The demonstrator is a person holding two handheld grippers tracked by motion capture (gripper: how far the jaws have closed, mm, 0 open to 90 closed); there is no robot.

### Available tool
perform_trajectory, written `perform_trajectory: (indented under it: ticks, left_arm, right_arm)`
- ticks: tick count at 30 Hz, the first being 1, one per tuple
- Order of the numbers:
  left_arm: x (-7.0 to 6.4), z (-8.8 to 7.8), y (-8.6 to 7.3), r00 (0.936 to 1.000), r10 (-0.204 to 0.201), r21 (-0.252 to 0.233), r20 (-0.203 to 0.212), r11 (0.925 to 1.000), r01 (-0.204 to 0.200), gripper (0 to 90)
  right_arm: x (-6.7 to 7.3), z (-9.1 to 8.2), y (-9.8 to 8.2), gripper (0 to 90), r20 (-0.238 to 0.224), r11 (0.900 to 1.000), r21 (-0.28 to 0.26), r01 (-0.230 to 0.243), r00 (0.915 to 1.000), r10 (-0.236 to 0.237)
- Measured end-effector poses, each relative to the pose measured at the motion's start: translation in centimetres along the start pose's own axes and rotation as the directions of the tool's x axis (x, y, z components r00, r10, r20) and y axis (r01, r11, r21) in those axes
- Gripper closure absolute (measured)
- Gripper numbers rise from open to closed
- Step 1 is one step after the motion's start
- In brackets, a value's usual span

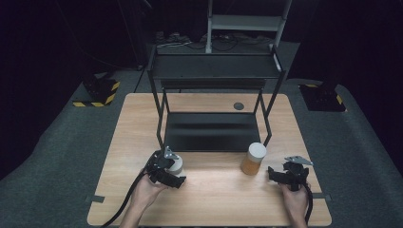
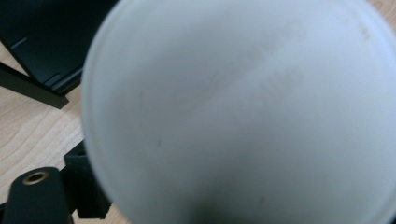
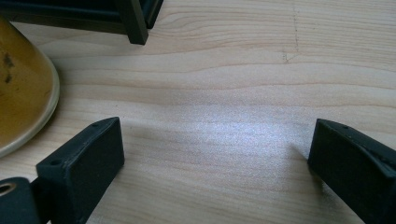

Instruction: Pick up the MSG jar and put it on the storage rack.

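Left gripper, lower left of the high view, closed around a pale white round-topped container on the light wooden table; in the left gripper view, that white lid across most of the frame, one black jaw at lower left. Right gripper, lower right of the high view, jaws spread wide, holding nothing, bare wood between them in the right gripper view. Amber cylindrical jar with a white lid upright just left of it, at the left edge of the right gripper view. Black metal two-tier shelf rack standing at centre, behind both.
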State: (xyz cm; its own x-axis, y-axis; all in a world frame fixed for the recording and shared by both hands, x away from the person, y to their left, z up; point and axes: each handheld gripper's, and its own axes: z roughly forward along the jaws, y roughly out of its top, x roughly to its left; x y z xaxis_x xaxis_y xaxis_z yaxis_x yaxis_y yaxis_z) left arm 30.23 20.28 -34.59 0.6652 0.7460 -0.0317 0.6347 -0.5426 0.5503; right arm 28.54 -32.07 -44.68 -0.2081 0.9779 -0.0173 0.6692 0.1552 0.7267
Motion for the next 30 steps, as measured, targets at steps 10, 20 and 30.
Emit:
perform_trajectory:
  ticks: [10,20,30]
  left_arm:
    - [-0.01,0.39,0.95,0.9999,0.011,0.015,-0.005,0.9998,-0.011,22.2]
    - [-0.01,0.41,1.00,0.9998,0.015,0.017,-0.010,0.9998,-0.014,27.8]
    - [-0.49,0.29,0.71,0.9993,0.020,0.004,-0.032,0.9998,-0.020,31.1]
  right_arm:
    - [0.00,0.00,0.01,3.0,0.000,1.000,0.000,0.000,1.0000,0.000]
    - [-0.01,0.00,0.00,3.0,0.000,1.000,0.000,0.001,1.0000,-0.001]
    - [0.00,0.00,0.01,3.0,0.000,1.000,0.000,0.000,1.0000,0.000]
